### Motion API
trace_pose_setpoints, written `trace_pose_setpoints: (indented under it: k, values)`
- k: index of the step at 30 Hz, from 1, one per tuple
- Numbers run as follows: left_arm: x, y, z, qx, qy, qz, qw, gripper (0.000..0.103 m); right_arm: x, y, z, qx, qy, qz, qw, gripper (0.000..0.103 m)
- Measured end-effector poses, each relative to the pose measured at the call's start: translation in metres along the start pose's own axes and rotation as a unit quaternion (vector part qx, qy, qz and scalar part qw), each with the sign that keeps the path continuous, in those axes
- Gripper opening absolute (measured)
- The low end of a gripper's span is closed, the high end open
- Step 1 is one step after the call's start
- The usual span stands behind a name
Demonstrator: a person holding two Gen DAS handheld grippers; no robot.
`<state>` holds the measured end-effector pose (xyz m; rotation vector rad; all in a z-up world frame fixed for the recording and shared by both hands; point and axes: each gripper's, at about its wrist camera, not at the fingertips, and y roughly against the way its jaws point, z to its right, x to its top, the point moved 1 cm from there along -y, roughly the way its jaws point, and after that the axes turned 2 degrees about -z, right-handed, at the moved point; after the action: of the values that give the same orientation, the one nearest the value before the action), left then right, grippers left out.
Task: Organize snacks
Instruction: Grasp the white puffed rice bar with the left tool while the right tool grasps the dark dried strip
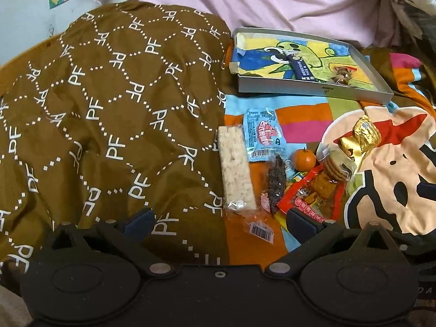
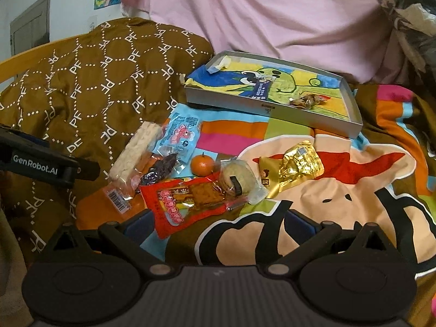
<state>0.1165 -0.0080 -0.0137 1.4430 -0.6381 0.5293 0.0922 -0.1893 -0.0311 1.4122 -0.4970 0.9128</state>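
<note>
Clearly the snacks are lying in a loose cluster on the bright patchwork cartoon bedspread [image 2: 313, 204], not yet gathered. A long pale puffed-rice bar in clear wrap [image 1: 236, 170] is lying at the cluster's left edge, its long axis running away from the left gripper [image 1: 218, 219] and sitting almost straight ahead between the spread fingers [image 1: 139, 222], which are holding nothing. Beside the bar are lying a light-blue printed sachet [image 1: 261, 133], a dark dried-fruit piece in clear film [image 1: 276, 184], a small orange mandarin [image 1: 303, 159], a red-and-clear packet of brown tofu slabs [image 2: 185, 201], a clear-wrapped round biscuit stack [image 2: 238, 179] and a crinkled gold foil pouch [image 2: 295, 164].

The right gripper [image 2: 218, 222] is hovering with its fingers [image 2: 139, 224] also spread and empty; the red packet is lying just ahead of them with its near corner reaching between them, long axis slanting left-near to right-far. So the right side looks nearer to that packet and the left nearer to the rice bar.

Further back, a shallow grey cardboard box lid lined with a coloured drawing [image 2: 272, 109] is resting on the bed, already holding a dark-blue stick packet [image 2: 260, 90] and a small brown wrapped snack [image 2: 306, 100]; it is probably the destination. A brown quilt printed with white letters [image 1: 109, 109] is bunched to the left, pink cloth [image 2: 272, 13] behind.
</note>
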Motion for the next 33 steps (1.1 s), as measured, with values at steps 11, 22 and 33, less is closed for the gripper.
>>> trace_pose_setpoints:
  k: [11, 22, 33]
  values:
    - [0.032, -0.027, -0.005, -0.029, -0.011, -0.031, 0.9990, 0.102, 0.013, -0.021, -0.005, 0.052, -0.009, -0.019, 0.998, 0.103]
    - [0.078, -0.082, -0.014, -0.115, 0.004, -0.081, 0.9901, 0.102, 0.032, -0.059, -0.036, 0.104, 0.042, -0.002, 0.994, 0.103]
    - [0.088, -0.101, -0.021, -0.121, 0.028, -0.094, 0.9878, 0.094, 0.044, -0.101, -0.048, 0.131, 0.015, -0.013, 0.991, 0.090]
